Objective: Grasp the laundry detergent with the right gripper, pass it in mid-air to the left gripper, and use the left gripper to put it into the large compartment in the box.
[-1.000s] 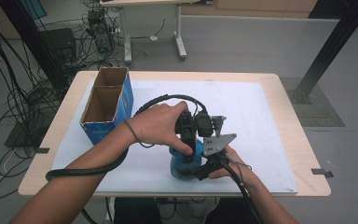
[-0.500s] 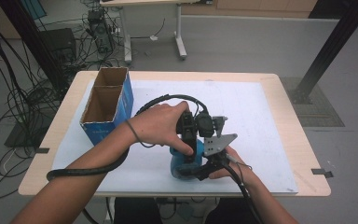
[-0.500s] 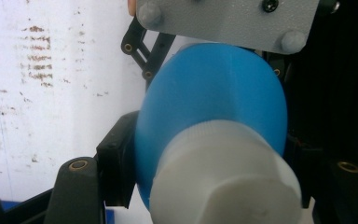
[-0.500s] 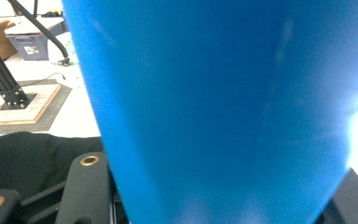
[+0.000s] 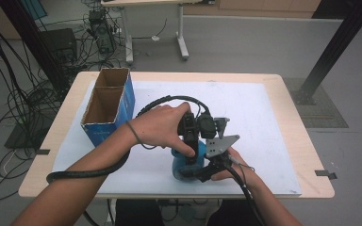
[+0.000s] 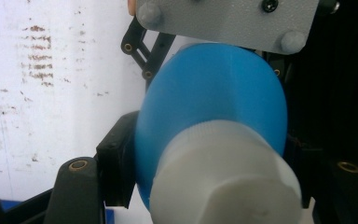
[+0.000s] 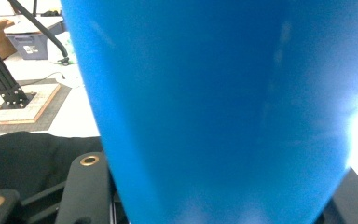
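Observation:
A blue bottle (image 5: 183,165) with a white cap (image 6: 223,182) stands on the white mat (image 5: 259,113) near the table's front edge. My left gripper (image 5: 191,151) comes down from above, and its black jaws sit against both sides of the cap, shut on it. My right gripper (image 5: 200,173) reaches in from the right at table level and is shut on the bottle's blue body (image 7: 214,102). In the left gripper view the right gripper's grey plate (image 6: 228,18) lies just beyond the bottle. Most of the bottle is hidden under the two hands in the high view.
An open blue cardboard box (image 5: 108,106) stands at the mat's left edge. A black cable (image 5: 167,100) loops over the mat behind the left hand. A black post (image 5: 330,52) and tangled cables (image 5: 23,103) are on the floor around the table.

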`<move>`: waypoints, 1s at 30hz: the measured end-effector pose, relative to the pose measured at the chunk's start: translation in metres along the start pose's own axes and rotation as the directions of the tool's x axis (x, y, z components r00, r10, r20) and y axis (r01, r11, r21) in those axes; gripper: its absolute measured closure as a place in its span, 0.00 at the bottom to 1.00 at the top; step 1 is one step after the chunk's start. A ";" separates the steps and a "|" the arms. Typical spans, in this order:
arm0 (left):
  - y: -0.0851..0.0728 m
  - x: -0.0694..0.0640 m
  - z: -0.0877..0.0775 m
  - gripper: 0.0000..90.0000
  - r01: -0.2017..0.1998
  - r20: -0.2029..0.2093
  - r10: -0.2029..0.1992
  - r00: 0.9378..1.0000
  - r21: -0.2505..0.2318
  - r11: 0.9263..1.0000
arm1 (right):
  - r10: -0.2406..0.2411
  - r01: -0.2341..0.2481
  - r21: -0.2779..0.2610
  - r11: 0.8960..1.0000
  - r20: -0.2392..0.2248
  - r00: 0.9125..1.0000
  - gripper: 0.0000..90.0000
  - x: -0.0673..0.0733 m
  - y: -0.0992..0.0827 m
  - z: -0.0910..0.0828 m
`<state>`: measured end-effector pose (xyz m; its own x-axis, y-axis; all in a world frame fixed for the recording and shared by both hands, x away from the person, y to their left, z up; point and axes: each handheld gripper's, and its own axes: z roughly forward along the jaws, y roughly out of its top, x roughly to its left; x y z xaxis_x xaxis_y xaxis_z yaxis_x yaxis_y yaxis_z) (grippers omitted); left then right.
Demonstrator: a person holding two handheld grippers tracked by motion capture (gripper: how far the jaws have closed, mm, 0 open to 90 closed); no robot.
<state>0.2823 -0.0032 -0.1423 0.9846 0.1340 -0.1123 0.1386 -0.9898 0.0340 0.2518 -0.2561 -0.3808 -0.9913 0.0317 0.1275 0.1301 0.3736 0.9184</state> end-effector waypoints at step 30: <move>0.000 0.000 -0.001 0.40 0.010 -0.006 -0.010 1.000 -0.004 1.000 | 0.003 -0.003 -0.007 1.000 0.002 1.000 0.47 -0.001 -0.001 0.000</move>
<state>0.2821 -0.0029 -0.1416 0.9837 0.1443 -0.1069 0.1490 -0.9882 0.0366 0.2528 -0.2569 -0.3815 -0.9910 0.0348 0.1296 0.1333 0.3673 0.9205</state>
